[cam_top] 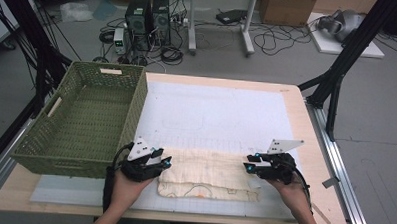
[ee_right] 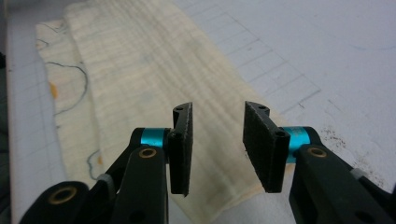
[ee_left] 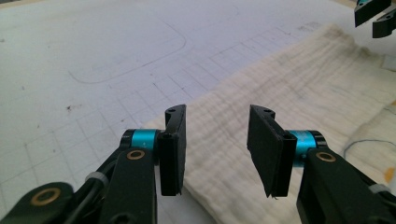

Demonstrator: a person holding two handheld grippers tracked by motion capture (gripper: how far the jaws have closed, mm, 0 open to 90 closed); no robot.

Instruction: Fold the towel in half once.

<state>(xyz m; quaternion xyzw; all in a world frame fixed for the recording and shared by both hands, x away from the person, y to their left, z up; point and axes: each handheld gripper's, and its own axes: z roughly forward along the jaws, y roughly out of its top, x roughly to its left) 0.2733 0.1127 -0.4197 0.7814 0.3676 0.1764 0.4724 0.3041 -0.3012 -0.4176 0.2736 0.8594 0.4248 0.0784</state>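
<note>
Two grippers (cam_top: 166, 161) (cam_top: 250, 161), one folded cloth (cam_top: 209, 175)

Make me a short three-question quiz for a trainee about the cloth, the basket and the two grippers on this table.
1. True or false: the left gripper is shut on the folded cloth.
2. On which side of the table does the green basket stand: A left, B right?
3. How do the right gripper's jaws stand?

Key: 1 false, its jaws are apart over the cloth's end. 2 A. 3 open, above the cloth's other end.
</note>
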